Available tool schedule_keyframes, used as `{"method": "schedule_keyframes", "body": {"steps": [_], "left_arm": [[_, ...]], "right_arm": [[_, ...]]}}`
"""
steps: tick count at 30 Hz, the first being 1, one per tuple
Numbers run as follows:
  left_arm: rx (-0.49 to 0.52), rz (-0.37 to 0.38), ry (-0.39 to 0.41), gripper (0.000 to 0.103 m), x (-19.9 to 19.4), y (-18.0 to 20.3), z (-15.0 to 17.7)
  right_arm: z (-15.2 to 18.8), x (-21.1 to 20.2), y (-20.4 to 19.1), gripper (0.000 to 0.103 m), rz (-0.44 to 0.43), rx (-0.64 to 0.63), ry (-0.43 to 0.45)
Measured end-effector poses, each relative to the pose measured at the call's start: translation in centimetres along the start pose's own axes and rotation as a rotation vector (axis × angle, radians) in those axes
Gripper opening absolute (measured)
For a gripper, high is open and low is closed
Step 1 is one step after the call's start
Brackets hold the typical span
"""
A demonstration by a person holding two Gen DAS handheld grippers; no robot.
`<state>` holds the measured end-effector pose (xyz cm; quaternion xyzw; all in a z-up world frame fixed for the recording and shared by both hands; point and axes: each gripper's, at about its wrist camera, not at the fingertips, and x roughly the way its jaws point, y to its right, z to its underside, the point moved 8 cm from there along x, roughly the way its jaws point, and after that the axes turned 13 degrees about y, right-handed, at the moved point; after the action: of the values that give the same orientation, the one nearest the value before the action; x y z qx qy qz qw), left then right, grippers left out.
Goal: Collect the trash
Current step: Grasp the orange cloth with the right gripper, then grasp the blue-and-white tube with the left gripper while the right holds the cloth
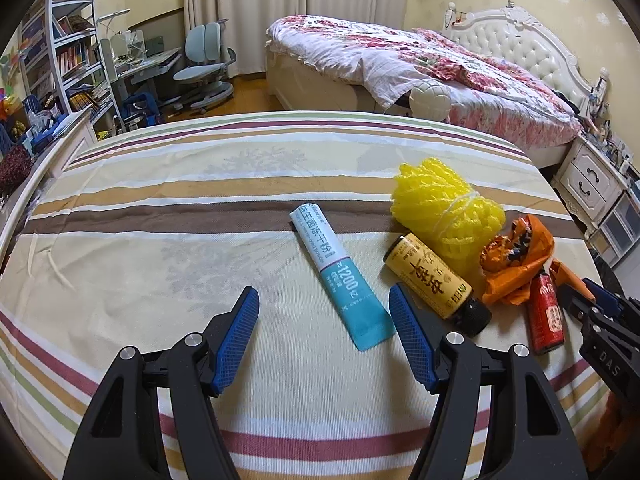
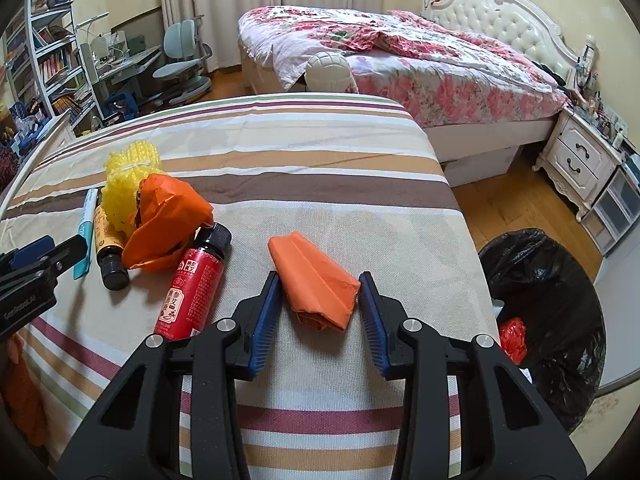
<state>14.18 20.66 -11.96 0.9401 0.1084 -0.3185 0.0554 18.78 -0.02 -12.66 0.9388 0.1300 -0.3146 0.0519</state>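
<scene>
My right gripper [image 2: 320,278] is shut on a folded orange wrapper [image 2: 316,284] that lies on the striped tablecloth [image 2: 300,168], a blue pad touching each side. To its left lie a red bottle [image 2: 192,292], a crumpled orange bag [image 2: 168,220], a yellow foam net [image 2: 124,184] and a yellow bottle with a black cap [image 2: 108,248]. My left gripper [image 1: 323,292] stands open low over the cloth. A teal and white sachet [image 1: 340,276] lies between its fingers, nearer the right one, untouched. The yellow bottle [image 1: 432,280] lies just outside that finger.
A bin lined with a black bag [image 2: 552,304] stands on the floor off the table's right edge, with a red scrap [image 2: 512,336] inside. Beyond the table are a bed [image 2: 400,48], a desk chair [image 2: 180,60], bookshelves [image 2: 48,52] and a white nightstand [image 2: 580,160].
</scene>
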Motion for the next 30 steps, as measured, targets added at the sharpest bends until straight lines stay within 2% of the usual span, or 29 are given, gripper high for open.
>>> {"method": "schedule_keyframes", "body": {"steps": [3, 10, 12, 23, 25, 30], "left_arm": [[-0.017, -0.002, -0.024, 0.065, 0.7, -0.3, 0.0], [0.014, 0.006, -0.009, 0.034, -0.4, -1.2, 0.7], [0.014, 0.022, -0.005, 0.029, -0.8, -1.4, 1.0], [0.029, 0.022, -0.005, 0.033, 0.5, -1.2, 0.0], [0.031, 0.019, 0.001, 0.022, 0.5, -1.3, 0.0], [0.043, 0.04, 0.012, 0.02, -0.1, -1.2, 0.1]], "right_arm": [[0.0, 0.0, 0.0, 0.038, -0.002, 0.003, 0.001], [0.1, -0.1, -0.1, 0.038, -0.006, 0.001, 0.001], [0.1, -0.1, -0.1, 0.038, -0.009, 0.002, 0.001], [0.1, -0.2, -0.1, 0.038, -0.009, 0.002, 0.001], [0.1, -0.1, -0.1, 0.038, -0.009, 0.003, 0.003], [0.2, -0.6, -0.4, 0.037, -0.015, 0.011, 0.01]]}}
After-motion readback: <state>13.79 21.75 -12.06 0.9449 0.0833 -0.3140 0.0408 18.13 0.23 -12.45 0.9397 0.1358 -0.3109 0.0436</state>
